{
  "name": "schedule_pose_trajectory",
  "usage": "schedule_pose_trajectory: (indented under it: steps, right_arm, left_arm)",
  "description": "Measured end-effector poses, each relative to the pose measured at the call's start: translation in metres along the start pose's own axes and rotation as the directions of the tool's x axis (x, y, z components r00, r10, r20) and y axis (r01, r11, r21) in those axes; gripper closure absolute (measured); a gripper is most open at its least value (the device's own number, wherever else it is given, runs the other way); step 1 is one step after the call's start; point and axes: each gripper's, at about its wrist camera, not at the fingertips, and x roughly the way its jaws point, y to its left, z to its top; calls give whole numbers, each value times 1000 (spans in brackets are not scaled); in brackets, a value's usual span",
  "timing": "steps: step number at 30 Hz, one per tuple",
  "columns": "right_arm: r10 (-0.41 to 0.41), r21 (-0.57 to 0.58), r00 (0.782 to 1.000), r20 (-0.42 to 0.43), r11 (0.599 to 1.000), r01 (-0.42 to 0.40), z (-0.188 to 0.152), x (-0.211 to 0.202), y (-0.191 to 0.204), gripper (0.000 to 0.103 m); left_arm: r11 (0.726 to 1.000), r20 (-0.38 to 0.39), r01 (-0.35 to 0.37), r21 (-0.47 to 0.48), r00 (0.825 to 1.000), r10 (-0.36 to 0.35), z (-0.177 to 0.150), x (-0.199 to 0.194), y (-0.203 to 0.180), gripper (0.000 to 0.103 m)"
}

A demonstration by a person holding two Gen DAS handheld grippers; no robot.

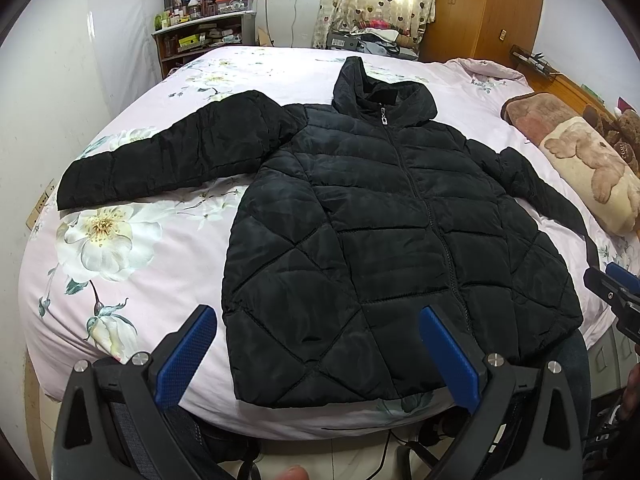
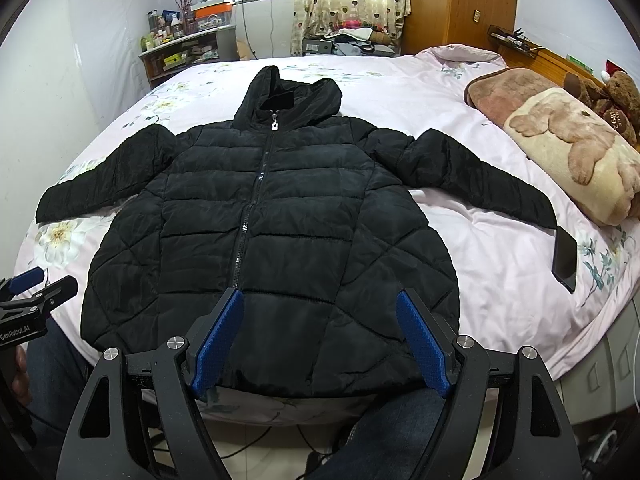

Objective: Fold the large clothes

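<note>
A black quilted hooded jacket (image 1: pixel 372 220) lies flat, front up and zipped, on a pink floral bed (image 1: pixel 168 240), both sleeves spread out sideways. It also shows in the right wrist view (image 2: pixel 272 220). My left gripper (image 1: pixel 320 344) is open and empty, held above the jacket's hem near the bed's front edge. My right gripper (image 2: pixel 320 328) is open and empty, also above the hem. The right gripper shows at the right edge of the left wrist view (image 1: pixel 616 288); the left one shows at the left edge of the right wrist view (image 2: pixel 36 292).
A black phone (image 2: pixel 565 258) lies on the bed by the right sleeve's cuff. A folded bear-print blanket (image 2: pixel 560 144) and teddy bears (image 2: pixel 612 96) lie at the right. A cluttered shelf (image 1: pixel 200 36) and a wooden wardrobe (image 1: pixel 480 4) stand beyond the bed.
</note>
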Motion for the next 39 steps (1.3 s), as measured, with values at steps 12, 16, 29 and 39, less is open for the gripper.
schedule_pose_trajectory:
  steps: [12, 16, 29, 39]
  right_arm:
    - [0, 1, 1000, -2, 1000, 0, -1, 2, 1, 25]
    - [0, 0, 1000, -2, 1000, 0, -1, 2, 1, 25]
    - [0, 0, 1000, -4, 1000, 0, -1, 4, 2, 25]
    - [2, -6, 1000, -12, 1000, -2, -1, 6, 6, 25]
  left_arm:
    - [1000, -1, 2, -1, 1000, -2, -1, 1, -1, 1]
    - [1000, -1, 5, -2, 1000, -5, -2, 1, 0, 1]
    - [1000, -8, 9, -4, 1000, -9, -2, 3, 2, 1]
    - [998, -17, 51, -24, 999, -51, 2, 10, 10, 1]
